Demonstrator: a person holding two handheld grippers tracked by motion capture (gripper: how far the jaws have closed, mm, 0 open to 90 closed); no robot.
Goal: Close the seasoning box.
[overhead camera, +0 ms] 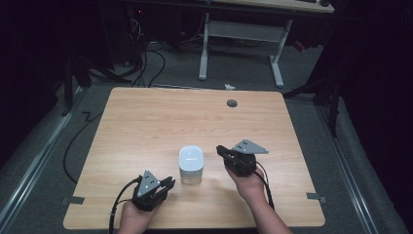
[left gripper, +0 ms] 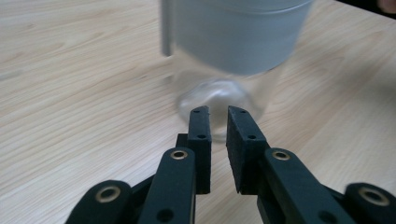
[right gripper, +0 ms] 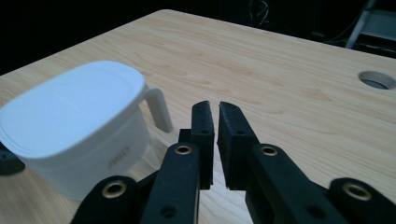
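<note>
Here the left gripper (overhead camera: 168, 184) sits at seven o'clock of the lidded clear container (overhead camera: 190, 165), jaws slightly apart with nothing between them, aimed at its base. The container stands upright mid-surface (overhead camera: 146, 117). At its three o'clock, the right gripper (overhead camera: 221, 151), equally near, shows a narrow empty gap.

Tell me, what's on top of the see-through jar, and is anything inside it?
A white lid with a small side tab sits on top of the clear jar. Through the glass the jar's lower part looks empty. The lid's deep skirt covers the upper part, so that stays hidden.
</note>
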